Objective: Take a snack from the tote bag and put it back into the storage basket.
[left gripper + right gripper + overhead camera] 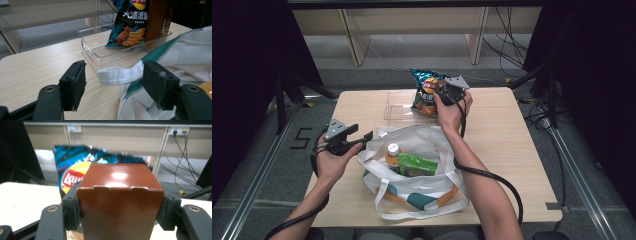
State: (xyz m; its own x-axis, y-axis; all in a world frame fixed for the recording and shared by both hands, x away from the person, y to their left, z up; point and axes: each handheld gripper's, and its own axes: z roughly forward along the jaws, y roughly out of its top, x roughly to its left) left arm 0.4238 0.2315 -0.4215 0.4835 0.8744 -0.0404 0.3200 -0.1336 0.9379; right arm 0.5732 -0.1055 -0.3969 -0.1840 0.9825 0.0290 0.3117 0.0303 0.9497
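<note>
Unpacking tote bag (412, 170) into clear tray (87, 47): my right gripper (120, 205) clamps brown box (120, 202), upright in tray beside chip bag (130, 27). Left gripper (113, 85) open at bag strap (117, 76), gripping nothing. Next, I judge: release box, retreat without toppling it.

The left gripper (113, 85) holds its 2 black jaws wide apart over the pale wooden table (37, 67), with a white fabric bag strap (120, 75) between them, untouched. Beyond, a clear plastic tray (87, 47) holds a teal crisp packet (130, 25) and a brown cardboard box (157, 20).
</note>
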